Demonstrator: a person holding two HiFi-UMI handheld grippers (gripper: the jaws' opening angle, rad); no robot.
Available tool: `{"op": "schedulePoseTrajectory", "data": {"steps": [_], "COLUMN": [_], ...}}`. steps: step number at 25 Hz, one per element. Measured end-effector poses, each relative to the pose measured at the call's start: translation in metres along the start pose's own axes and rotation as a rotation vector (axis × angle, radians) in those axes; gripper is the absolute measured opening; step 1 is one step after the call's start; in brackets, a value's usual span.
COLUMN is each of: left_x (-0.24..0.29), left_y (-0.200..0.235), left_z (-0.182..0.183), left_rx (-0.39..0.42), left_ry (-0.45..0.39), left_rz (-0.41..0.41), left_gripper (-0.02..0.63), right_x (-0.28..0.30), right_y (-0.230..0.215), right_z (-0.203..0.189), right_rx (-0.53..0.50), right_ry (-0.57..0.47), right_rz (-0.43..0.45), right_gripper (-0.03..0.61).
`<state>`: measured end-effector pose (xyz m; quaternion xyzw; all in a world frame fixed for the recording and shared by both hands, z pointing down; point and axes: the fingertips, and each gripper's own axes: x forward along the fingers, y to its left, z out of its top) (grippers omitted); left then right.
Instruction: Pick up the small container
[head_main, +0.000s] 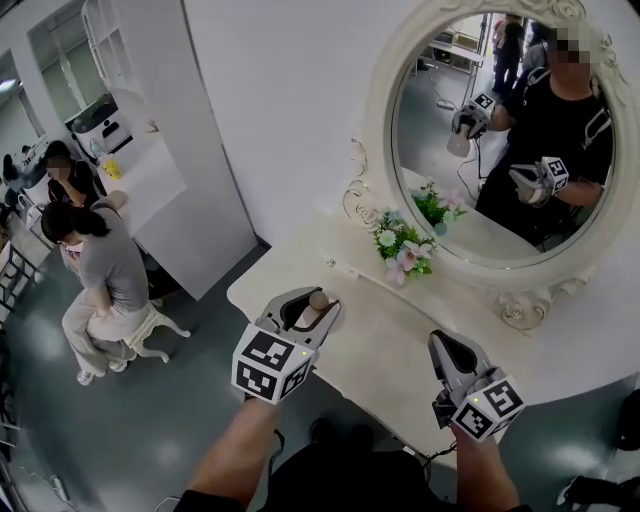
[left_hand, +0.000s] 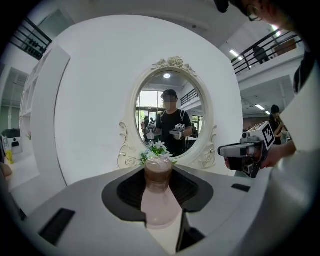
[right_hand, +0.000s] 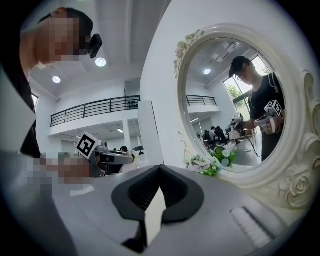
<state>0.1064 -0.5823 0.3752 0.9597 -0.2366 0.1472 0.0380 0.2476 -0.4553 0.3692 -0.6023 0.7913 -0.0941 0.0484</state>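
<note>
The small container (head_main: 316, 306) is a pale pink bottle with a brown cap (left_hand: 158, 169). My left gripper (head_main: 308, 312) is shut on it and holds it above the front left part of the white dressing table (head_main: 385, 345). In the left gripper view the bottle (left_hand: 160, 200) stands upright between the two dark pads. My right gripper (head_main: 445, 345) hovers over the table's front right with its jaws together and nothing between them (right_hand: 159, 172).
An oval mirror (head_main: 500, 130) in an ornate white frame stands at the back of the table, a small bunch of flowers (head_main: 400, 245) at its foot. A white partition (head_main: 170, 150) rises at the left. A person sits on a stool (head_main: 95, 270) on the floor beyond.
</note>
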Motion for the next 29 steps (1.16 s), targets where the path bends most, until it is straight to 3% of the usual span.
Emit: {"op": "schedulePoseTrajectory", "data": {"steps": [14, 29], "left_x": [-0.028, -0.031], "left_y": [0.008, 0.014], "left_z": [-0.029, -0.018], "left_rx": [-0.036, -0.028], "left_ry": [0.012, 0.002], "left_rz": [0.072, 0.087], "left_gripper": [0.144, 0.144], "right_x": [0.011, 0.020], "right_y": [0.021, 0.030], "right_z": [0.002, 0.006], "right_rx": [-0.048, -0.053], "right_ry": [-0.009, -0.017], "right_rz": [0.057, 0.092], "right_gripper": [0.009, 0.008]}}
